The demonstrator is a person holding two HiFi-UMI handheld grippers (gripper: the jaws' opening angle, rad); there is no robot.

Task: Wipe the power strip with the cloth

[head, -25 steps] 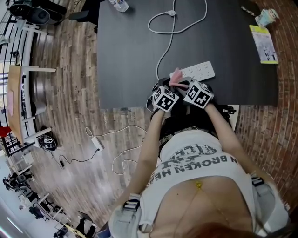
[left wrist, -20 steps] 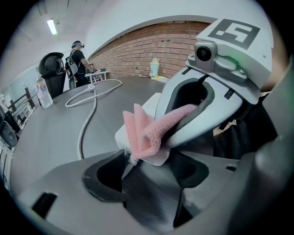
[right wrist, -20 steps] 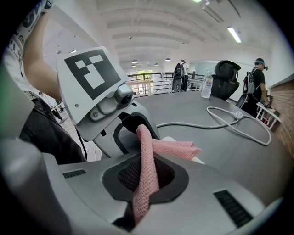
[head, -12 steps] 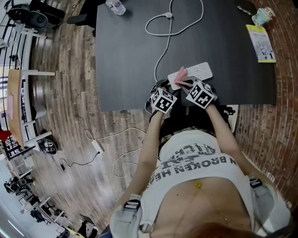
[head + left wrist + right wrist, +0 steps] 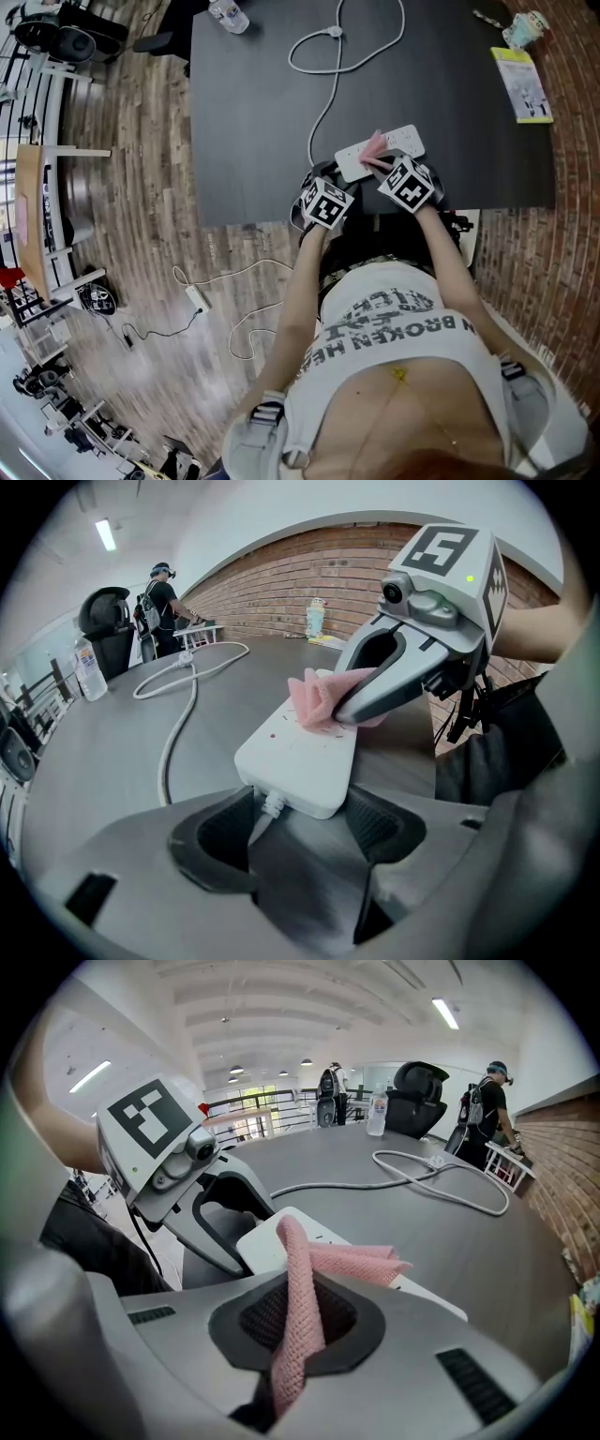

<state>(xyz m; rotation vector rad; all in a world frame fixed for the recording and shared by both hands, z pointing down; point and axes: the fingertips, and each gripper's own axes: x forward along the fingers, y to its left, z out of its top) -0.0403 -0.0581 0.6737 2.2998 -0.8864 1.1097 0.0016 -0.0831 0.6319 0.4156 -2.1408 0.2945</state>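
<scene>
A white power strip point(image 5: 386, 148) lies near the front edge of the dark table point(image 5: 253, 122), and its white cable point(image 5: 326, 89) runs away across the top. My left gripper point(image 5: 298, 822) is shut on the strip's cable end point(image 5: 300, 757), one pad on each side. My right gripper point(image 5: 300, 1321) is shut on a pink cloth point(image 5: 298, 1288). The cloth's loose end point(image 5: 317, 700) rests on the strip's top face, about a third of the way along from the cable end. In the head view the two grippers sit side by side, the left gripper point(image 5: 333, 178) beside the right gripper point(image 5: 380, 166).
A water bottle point(image 5: 228, 13) stands at the table's far left corner. A yellow booklet point(image 5: 521, 84) and a small cup point(image 5: 525, 26) are at the far right. A brick wall runs along the right. Another strip with cable point(image 5: 194, 298) lies on the wooden floor. People stand beyond the table.
The right gripper has slid the pink cloth along the strip, from the cable end toward its middle. The left gripper has stayed at the cable end.
</scene>
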